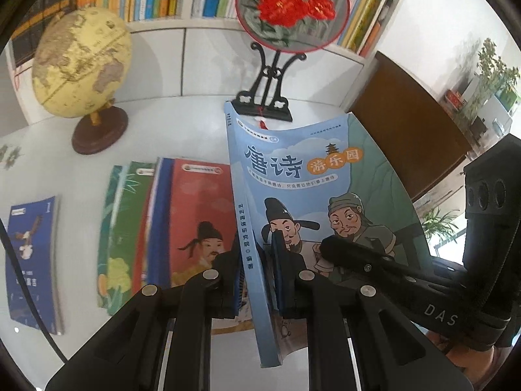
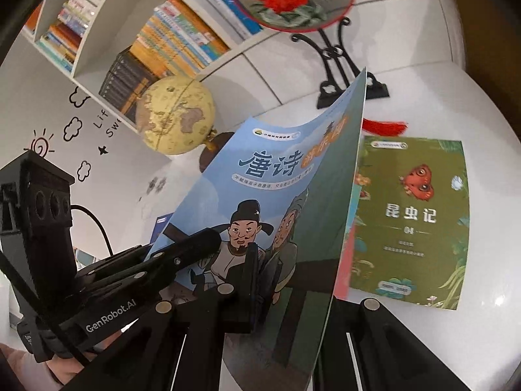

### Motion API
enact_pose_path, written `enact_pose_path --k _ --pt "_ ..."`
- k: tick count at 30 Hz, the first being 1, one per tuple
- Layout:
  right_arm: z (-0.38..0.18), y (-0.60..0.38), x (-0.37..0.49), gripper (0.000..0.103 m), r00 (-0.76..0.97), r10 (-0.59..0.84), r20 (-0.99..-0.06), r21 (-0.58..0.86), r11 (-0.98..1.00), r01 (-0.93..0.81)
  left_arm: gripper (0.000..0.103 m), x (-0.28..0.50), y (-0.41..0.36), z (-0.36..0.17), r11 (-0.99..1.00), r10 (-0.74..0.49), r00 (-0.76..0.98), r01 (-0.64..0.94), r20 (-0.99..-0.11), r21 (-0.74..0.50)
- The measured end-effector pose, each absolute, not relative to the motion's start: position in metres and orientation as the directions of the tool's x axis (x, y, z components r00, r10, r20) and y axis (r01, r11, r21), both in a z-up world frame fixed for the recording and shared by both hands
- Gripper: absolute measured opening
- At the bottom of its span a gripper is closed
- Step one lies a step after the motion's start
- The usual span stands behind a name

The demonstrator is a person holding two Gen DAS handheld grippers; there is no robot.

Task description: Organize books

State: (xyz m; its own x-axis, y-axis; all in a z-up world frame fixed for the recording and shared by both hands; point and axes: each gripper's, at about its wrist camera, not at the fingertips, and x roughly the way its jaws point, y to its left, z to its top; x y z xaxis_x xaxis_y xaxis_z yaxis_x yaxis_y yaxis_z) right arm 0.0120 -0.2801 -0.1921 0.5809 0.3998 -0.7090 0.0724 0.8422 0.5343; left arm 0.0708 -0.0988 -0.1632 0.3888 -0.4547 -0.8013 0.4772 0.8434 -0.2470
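A light blue book with two cartoon men on its cover (image 1: 302,176) is held up off the white table, its cover bent. My left gripper (image 1: 257,254) is shut on its spine edge. My right gripper (image 2: 289,260) is shut on its open edge and shows in the left wrist view (image 1: 329,247) too. The blue book fills the middle of the right wrist view (image 2: 270,182). A stack with a red-covered book on top (image 1: 192,215) lies left of it. A dark blue book (image 1: 32,260) lies further left. A green insect book (image 2: 410,218) lies flat at the right.
A cream globe (image 1: 81,65) on a dark base stands at the back left. A round embroidered fan on a black stand (image 1: 289,9) stands behind the books, its red tassel (image 2: 387,127) on the table. A white bookshelf (image 1: 182,29) full of books lines the back.
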Motion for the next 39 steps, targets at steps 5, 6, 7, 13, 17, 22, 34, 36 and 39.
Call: enact_pose_path --k 5,6,7,13,17,22,34,36,39 --pt "-0.180 -0.258 0.015 0.010 0.587 0.404 -0.701 0.531 0.846 0.052 0.012 0.075 -0.077 -0.156 0.864 -0.435 0.407 0.441 -0.803 -0.244" --pt "-0.179 -0.253 0.017 0.010 0.587 0.404 -0.701 0.529 0.847 0.049 0.012 0.076 -0.073 -0.155 0.866 -0.430 0.410 0.439 -0.804 -0.239" --pt "-0.178 -0.247 0.018 0.010 0.586 0.403 -0.703 0.524 0.850 0.045 0.012 0.077 -0.069 -0.154 0.867 -0.427 0.412 0.438 -0.805 -0.236" --pt "-0.169 -0.217 0.024 0.010 0.589 0.414 -0.694 0.526 0.850 0.022 0.012 0.082 -0.039 -0.148 0.874 -0.427 0.424 0.420 -0.799 -0.244" --pt "-0.165 -0.197 0.031 0.010 0.588 0.418 -0.693 0.523 0.853 0.010 0.012 0.085 -0.021 -0.146 0.879 -0.423 0.434 0.410 -0.795 -0.244" --pt "-0.162 -0.173 0.039 0.010 0.586 0.423 -0.691 0.518 0.855 -0.006 0.012 0.093 0.005 -0.145 0.882 -0.423 0.439 0.400 -0.793 -0.249" --pt "-0.157 -0.119 0.054 0.010 0.588 0.426 -0.688 0.510 0.860 -0.026 0.012 0.105 0.061 -0.141 0.886 -0.433 0.458 0.376 -0.776 -0.271" --pt "-0.155 -0.108 0.057 0.010 0.589 0.426 -0.686 0.504 0.863 -0.037 0.012 0.108 0.073 -0.141 0.887 -0.434 0.465 0.370 -0.772 -0.276" --pt "-0.153 -0.089 0.063 0.010 0.587 0.419 -0.693 0.484 0.874 -0.052 0.012 0.112 0.090 -0.142 0.889 -0.436 0.470 0.356 -0.767 -0.287"
